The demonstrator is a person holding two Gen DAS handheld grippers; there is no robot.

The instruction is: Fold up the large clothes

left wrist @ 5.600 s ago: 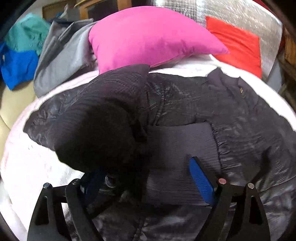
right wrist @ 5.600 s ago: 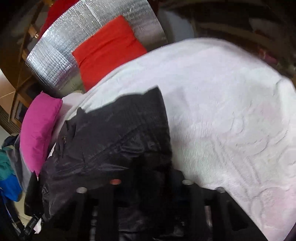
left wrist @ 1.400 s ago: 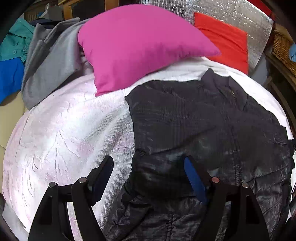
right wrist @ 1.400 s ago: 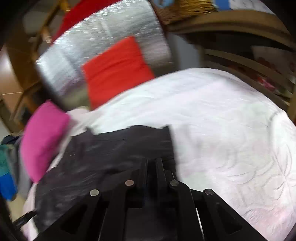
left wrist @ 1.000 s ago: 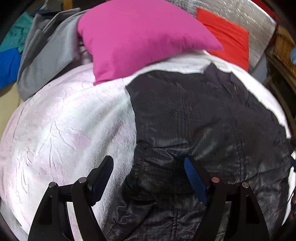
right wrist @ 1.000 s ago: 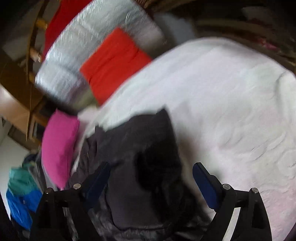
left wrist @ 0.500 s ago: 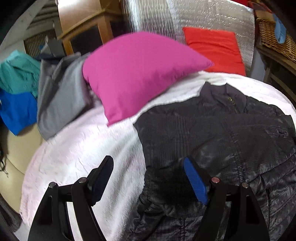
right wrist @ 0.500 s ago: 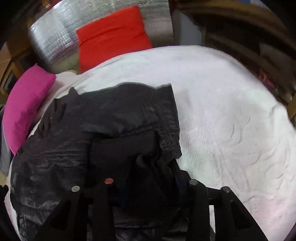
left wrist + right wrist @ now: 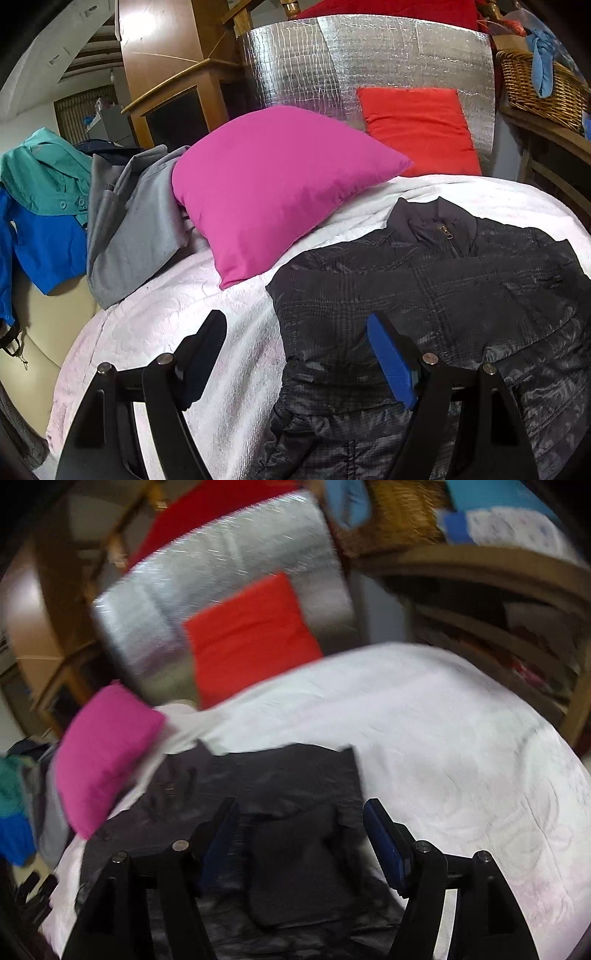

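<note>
A black quilted jacket lies on the white bedspread, collar and zip toward the pillows, both sleeves folded in over its front. My left gripper is open and empty, above the jacket's left edge. In the blurred right wrist view the jacket lies below my right gripper, which is open and empty, with a folded sleeve end between and beneath its fingers.
A pink pillow and a red pillow lean at the head of the bed against a silver foil panel. Grey, teal and blue clothes are piled at the left. A wicker basket sits on a wooden shelf at the right.
The right gripper, shut on the jacket sleeve half a second ago, has opened and let it go. The left gripper stays open and has lifted and tilted up. Both sleeves now lie folded in.
</note>
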